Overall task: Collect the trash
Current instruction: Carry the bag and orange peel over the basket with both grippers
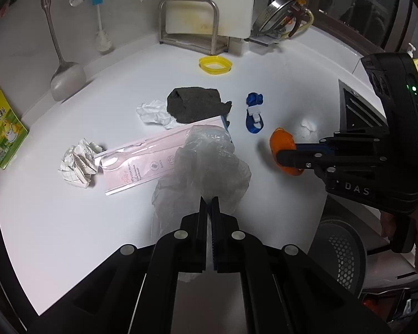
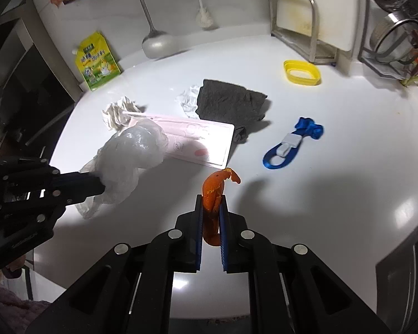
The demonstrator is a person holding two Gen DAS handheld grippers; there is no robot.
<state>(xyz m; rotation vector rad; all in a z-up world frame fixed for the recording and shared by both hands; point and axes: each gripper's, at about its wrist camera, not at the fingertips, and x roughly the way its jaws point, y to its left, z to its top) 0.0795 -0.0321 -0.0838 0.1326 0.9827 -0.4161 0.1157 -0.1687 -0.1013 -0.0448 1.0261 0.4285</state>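
My left gripper [image 1: 209, 203] is shut on a crumpled clear plastic bag [image 1: 206, 164] and holds it above the white counter; it also shows in the right wrist view [image 2: 131, 153]. My right gripper [image 2: 211, 203] is shut on an orange peel [image 2: 213, 192], which also shows in the left wrist view [image 1: 282, 146]. On the counter lie a pink toothbrush package [image 1: 142, 164], a crumpled checked paper [image 1: 79, 164], a crumpled white tissue [image 1: 153, 111] and a dark grey cloth [image 1: 195, 105].
A blue strap with a white clip [image 2: 289, 144] lies right of the cloth. A yellow ring [image 2: 302, 72] sits near a metal rack [image 2: 298, 25]. A green-yellow pouch [image 2: 97, 61] leans at the back left. A ladle [image 2: 153, 41] and brush hang on the wall.
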